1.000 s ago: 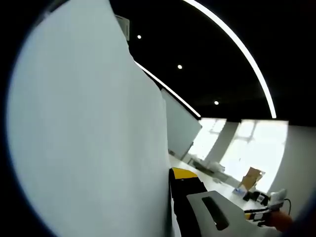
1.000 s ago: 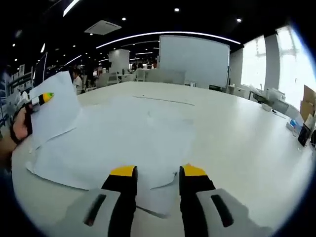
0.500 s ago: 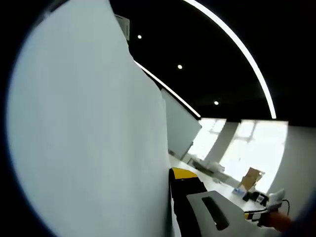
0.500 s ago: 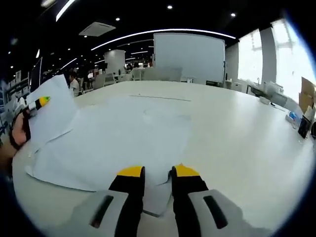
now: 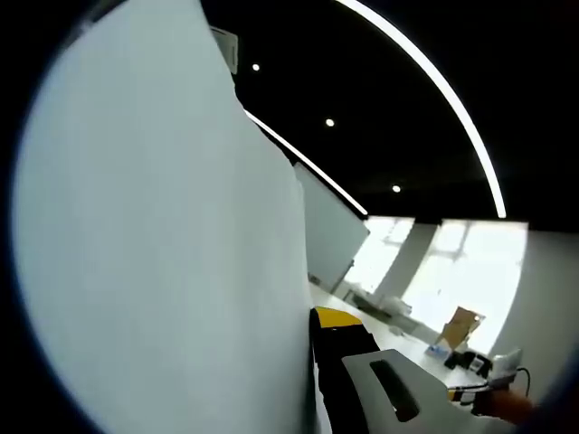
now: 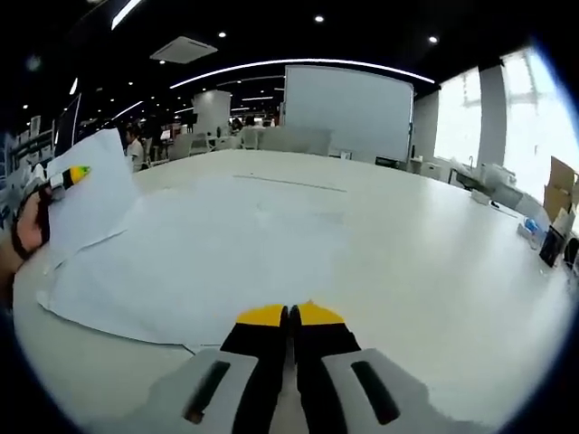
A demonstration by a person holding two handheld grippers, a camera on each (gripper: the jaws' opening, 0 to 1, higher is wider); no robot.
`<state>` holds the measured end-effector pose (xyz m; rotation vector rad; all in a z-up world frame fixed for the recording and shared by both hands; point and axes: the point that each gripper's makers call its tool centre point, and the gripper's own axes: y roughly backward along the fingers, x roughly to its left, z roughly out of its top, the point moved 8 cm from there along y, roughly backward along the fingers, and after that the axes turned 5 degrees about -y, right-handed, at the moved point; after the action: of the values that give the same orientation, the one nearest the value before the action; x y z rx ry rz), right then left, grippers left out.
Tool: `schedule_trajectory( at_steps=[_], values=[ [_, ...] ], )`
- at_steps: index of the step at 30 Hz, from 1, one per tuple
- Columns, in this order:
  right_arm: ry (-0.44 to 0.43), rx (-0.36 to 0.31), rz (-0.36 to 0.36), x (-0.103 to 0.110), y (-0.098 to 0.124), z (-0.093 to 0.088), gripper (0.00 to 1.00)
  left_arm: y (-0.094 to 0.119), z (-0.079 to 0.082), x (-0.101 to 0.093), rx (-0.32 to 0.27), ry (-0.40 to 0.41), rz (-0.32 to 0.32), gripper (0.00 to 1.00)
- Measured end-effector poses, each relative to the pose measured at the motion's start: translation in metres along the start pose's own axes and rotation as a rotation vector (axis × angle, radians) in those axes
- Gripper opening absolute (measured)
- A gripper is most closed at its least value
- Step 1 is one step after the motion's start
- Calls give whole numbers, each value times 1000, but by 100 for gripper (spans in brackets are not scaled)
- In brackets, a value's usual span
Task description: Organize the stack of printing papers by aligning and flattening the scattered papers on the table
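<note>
In the right gripper view the right gripper [image 6: 289, 314] sat low over the white table [image 6: 434, 262], its yellow-tipped jaws pressed together with no gap between them — right at the near edge of the spread of printing papers [image 6: 208, 262]. Whether a sheet edge was pinched between the tips could not be told; the paper border ran just beside them. The sheets lay fanned out flat and overlapping across the tabletop, corners out of line, reaching from the jaws toward the left rim of the table.

Over on the left of that view, the left gripper [image 6: 74, 175] was up off the table, its yellow tip showing against a lifted sheet [image 6: 90, 203] — the paper stood raised and tilted, its lower part trailing down to the pile. A person's hand [image 6: 25, 231] sat behind that gripper.

In the left gripper view the lifted sheet [image 5: 163, 235] rose as a big pale wall across the left side, pressed against the one visible black jaw with its yellow tip; the other jaw was hidden behind the paper. Beyond it, curved ceiling light strips [image 5: 434, 90] and bright windows [image 5: 470, 271].
</note>
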<state>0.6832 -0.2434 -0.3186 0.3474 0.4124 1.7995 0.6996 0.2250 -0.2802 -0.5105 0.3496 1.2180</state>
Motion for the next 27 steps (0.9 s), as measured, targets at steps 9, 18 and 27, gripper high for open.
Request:
schedule_trajectory(
  at_steps=[9, 18, 27],
  values=[
    [-60, -20, 3, -4, 1, 1, 0, -1, 0, 0, 0, 1, 0, 6],
    [-106, -28, 32, -3, 2, 2, 0, -1, 0, 0, 1, 0, 1, 6],
    [-132, -37, 53, -3, 4, 3, 0, 0, -1, 0, 4, -8, 0, 6]
  ],
)
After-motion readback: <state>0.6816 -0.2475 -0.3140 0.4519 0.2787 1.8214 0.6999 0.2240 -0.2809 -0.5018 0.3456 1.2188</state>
